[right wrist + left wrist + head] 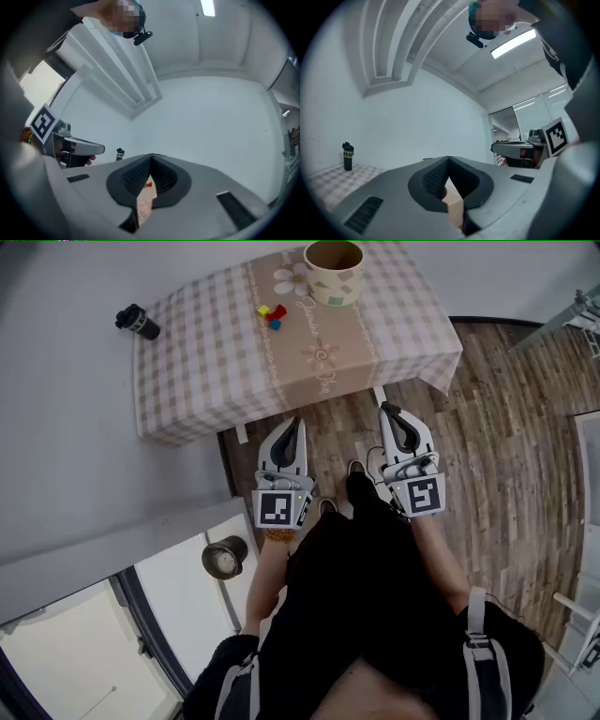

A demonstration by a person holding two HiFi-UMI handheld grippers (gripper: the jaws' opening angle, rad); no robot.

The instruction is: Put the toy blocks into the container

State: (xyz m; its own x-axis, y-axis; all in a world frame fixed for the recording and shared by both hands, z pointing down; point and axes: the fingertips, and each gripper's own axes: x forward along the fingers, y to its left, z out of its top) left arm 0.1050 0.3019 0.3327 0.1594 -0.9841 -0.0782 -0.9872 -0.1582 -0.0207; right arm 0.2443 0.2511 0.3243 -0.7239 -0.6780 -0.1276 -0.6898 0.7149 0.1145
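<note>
Small toy blocks [270,315] in yellow, red and blue lie together on the checked tablecloth [206,371]. Just right of them and farther back stands the container [333,273], a pale patterned cup with an open top. Both grippers hang side by side over the wooden floor, short of the table's near edge. My left gripper [296,422] is shut and empty, its jaws meeting at the tips [449,159]. My right gripper [384,410] is also shut and empty [151,157]. In the right gripper view, a red block [149,184] shows through the gap below its jaws.
A black bottle [138,322] stands on the table's far left corner, also visible as the bottle [348,156] and the bottle [120,153]. A dark round cup [223,559] sits on a white ledge at lower left. A white wall runs along the left side.
</note>
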